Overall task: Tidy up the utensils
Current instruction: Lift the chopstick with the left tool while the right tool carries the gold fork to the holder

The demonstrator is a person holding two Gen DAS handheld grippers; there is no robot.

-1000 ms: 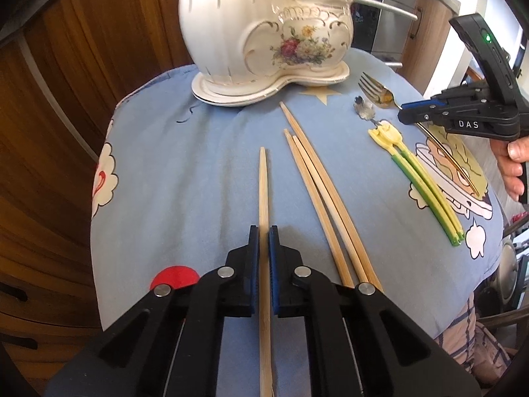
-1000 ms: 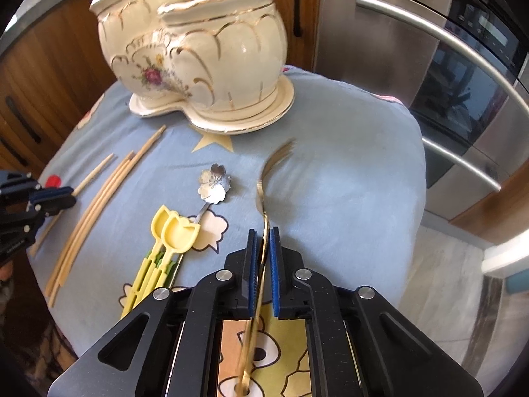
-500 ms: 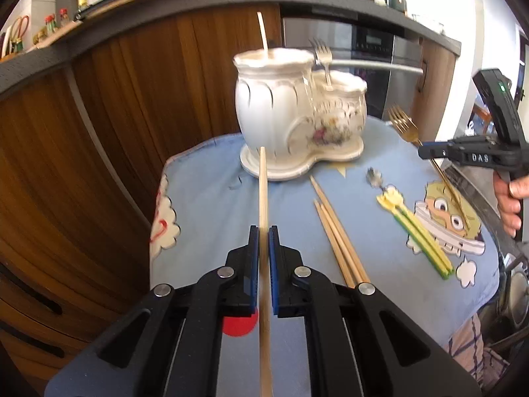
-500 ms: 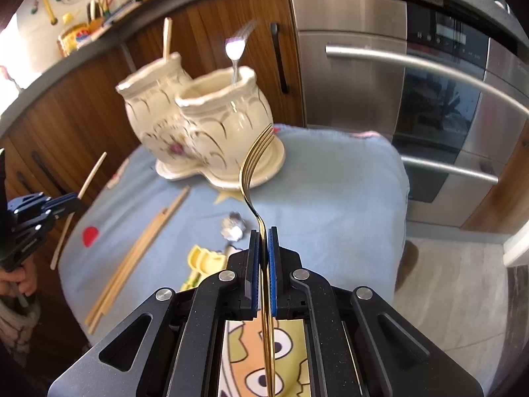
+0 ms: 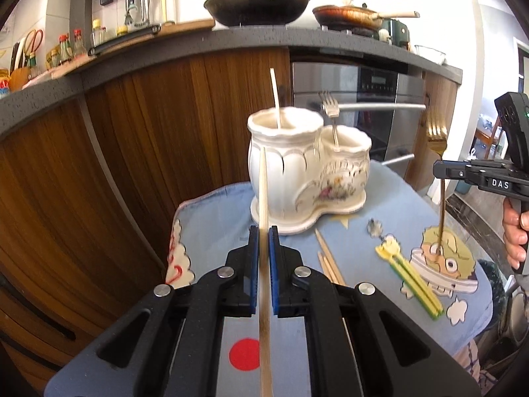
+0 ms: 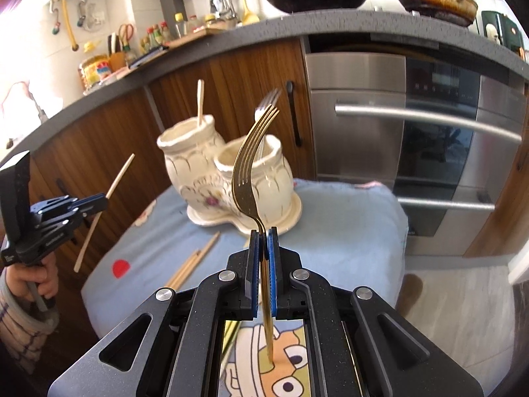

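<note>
Kitchen backdrop, blue cloth [image 5: 218,218] is carrying a ceramic holder [image 5: 307,178] at 12 o'clock. Left gripper [image 5: 264,251] is clamping a chopstick [image 5: 263,205]; right gripper [image 6: 263,254] is clamping a gold fork [image 6: 249,165], both pointing toward the holder. Loose chopsticks [image 6: 191,264] are lying at 9 o'clock.

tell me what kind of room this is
A home kitchen, most likely: a wok and frying pan sit on the counter, above a built-in oven, with sauce bottles alongside.
</note>
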